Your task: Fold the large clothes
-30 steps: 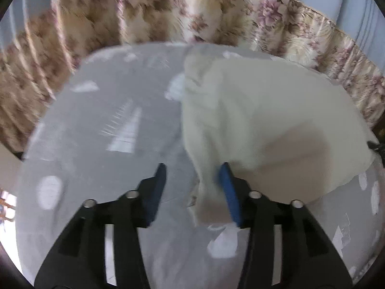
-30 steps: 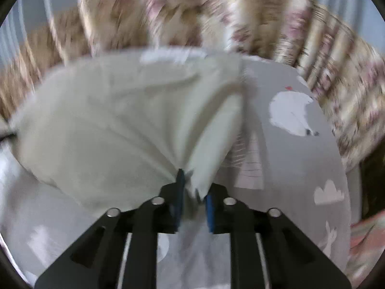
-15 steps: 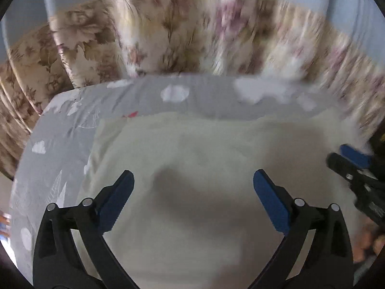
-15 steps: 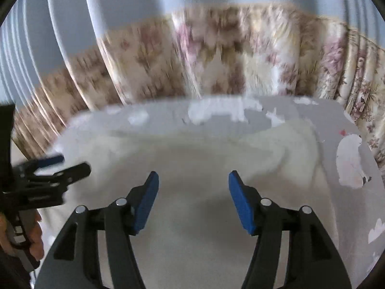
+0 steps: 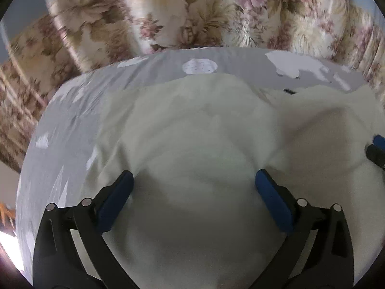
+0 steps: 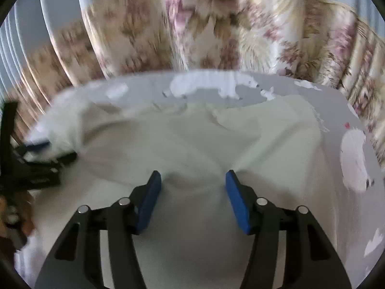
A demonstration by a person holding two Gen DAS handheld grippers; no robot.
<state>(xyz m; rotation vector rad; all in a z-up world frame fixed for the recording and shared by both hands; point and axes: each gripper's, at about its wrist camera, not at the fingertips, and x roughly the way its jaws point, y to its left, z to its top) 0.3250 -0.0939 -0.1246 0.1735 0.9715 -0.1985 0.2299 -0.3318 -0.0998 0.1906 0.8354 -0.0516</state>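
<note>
A large cream garment (image 5: 192, 132) lies spread and wrinkled over the grey bed sheet (image 5: 72, 125); it also shows in the right wrist view (image 6: 187, 139). My left gripper (image 5: 193, 180) is open wide, low over the garment's near part, holding nothing. My right gripper (image 6: 191, 180) is open over the garment, holding nothing. The right gripper's tip (image 5: 377, 147) shows at the right edge of the left wrist view. The left gripper (image 6: 41, 159) shows blurred at the left edge of the right wrist view.
The grey sheet with white animal prints (image 6: 353, 159) covers the bed. A floral curtain (image 5: 192, 12) hangs behind the far edge; it also shows in the right wrist view (image 6: 216, 29). Bare sheet lies to the left of the garment and along the far edge.
A second ago both grippers pinched the garment's edge. They have let go and opened, and now hover lower over the flattened cloth.
</note>
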